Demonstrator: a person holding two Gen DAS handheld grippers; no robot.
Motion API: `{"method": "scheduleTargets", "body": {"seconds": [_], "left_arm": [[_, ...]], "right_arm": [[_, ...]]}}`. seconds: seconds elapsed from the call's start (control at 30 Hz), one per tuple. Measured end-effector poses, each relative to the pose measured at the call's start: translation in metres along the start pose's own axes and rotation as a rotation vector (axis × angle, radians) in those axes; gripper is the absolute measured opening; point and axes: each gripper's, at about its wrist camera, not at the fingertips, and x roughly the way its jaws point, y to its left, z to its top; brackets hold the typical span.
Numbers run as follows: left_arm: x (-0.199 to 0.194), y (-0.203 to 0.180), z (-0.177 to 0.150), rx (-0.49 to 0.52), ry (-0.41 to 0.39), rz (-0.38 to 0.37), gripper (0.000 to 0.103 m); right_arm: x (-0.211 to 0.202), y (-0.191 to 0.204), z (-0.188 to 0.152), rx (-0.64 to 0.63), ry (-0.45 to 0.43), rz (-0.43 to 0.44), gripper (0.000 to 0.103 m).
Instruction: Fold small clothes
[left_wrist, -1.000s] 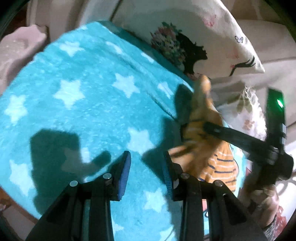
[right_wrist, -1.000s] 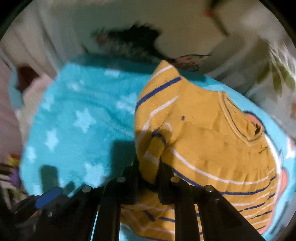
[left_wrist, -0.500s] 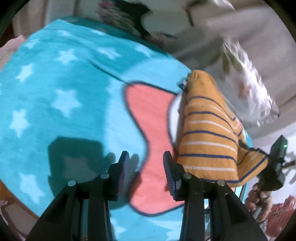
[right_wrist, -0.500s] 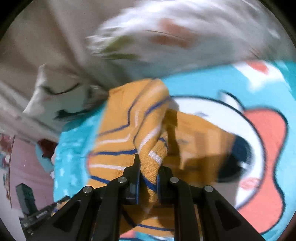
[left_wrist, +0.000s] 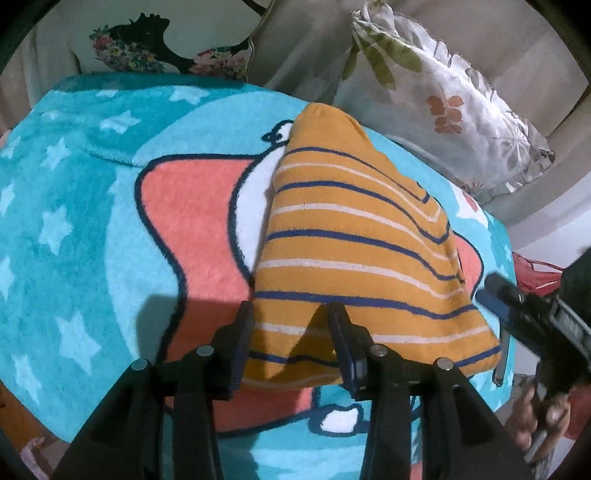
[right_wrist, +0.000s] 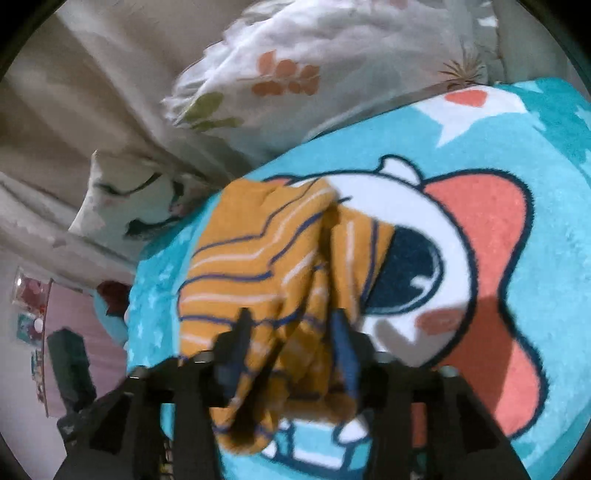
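Note:
An orange garment with navy and white stripes (left_wrist: 354, 236) lies folded in a wedge on a teal star blanket (left_wrist: 66, 206) with a cartoon print. My left gripper (left_wrist: 291, 332) is open, its fingers straddling the garment's near edge. My right gripper (right_wrist: 291, 332) is open over the same garment (right_wrist: 258, 258), which lies bunched between its fingers. The right gripper also shows at the right edge of the left wrist view (left_wrist: 517, 306), beside the garment's corner.
A leaf-print pillow (left_wrist: 443, 96) and a floral pillow with a black silhouette (left_wrist: 155, 55) stand behind the blanket against a beige backrest. Pink bedding (right_wrist: 74, 314) lies off the blanket's far end.
The right gripper was shut on the garment, carried it over the cartoon print, and has now opened. The left gripper moved up to the garment's near edge.

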Motion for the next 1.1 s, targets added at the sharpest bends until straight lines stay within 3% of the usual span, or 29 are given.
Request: {"method": "scheduleTargets", "body": {"seconds": [0.1,0.13,0.17,0.2,0.33,0.47,0.57,0.6,0.67,0.77,0.83,0.97,1.1], "left_arm": [[-0.001,0.0,0.002,-0.02,-0.009,0.007,0.042],[-0.001,0.0,0.004,-0.022,-0.012,0.012,0.042],[-0.001,-0.001,0.006,-0.021,-0.015,0.019,0.042],[-0.001,-0.002,0.007,-0.018,-0.015,0.024,0.042],[0.001,-0.016,0.01,0.032,-0.027,0.05,0.05],[0.025,-0.03,0.007,0.092,0.003,0.08,0.053],[0.056,-0.031,0.002,0.105,0.086,0.132,0.054],[0.059,-0.03,0.002,0.109,0.087,0.143,0.055],[0.058,-0.031,0.002,0.12,0.073,0.162,0.061],[0.057,-0.03,0.004,0.125,0.076,0.156,0.061],[0.055,-0.028,0.004,0.112,0.075,0.15,0.062],[0.041,-0.03,0.002,0.121,0.04,0.166,0.062],[0.013,-0.029,0.003,0.146,-0.032,0.198,0.062]], "right_arm": [[0.016,0.011,-0.014,-0.005,0.06,0.026,0.061],[0.02,0.011,-0.019,-0.014,0.076,0.019,0.057],[0.028,0.015,-0.024,-0.043,0.102,0.0,0.041],[0.037,0.019,-0.029,-0.088,0.14,-0.046,0.011],[0.035,0.001,-0.039,-0.088,0.158,-0.134,0.01],[0.037,-0.035,-0.048,-0.005,0.185,-0.153,0.011],[0.038,-0.034,-0.048,-0.025,0.189,-0.155,0.018],[0.034,-0.031,-0.045,-0.037,0.188,-0.147,0.026],[0.018,-0.026,-0.036,-0.034,0.152,-0.121,0.026],[-0.014,-0.01,-0.016,-0.076,0.015,-0.142,0.027],[-0.016,0.003,-0.003,-0.113,-0.024,-0.151,0.027],[0.026,0.02,0.025,-0.16,0.015,-0.121,0.026],[0.085,0.003,0.045,-0.141,0.097,-0.254,0.026]]}}
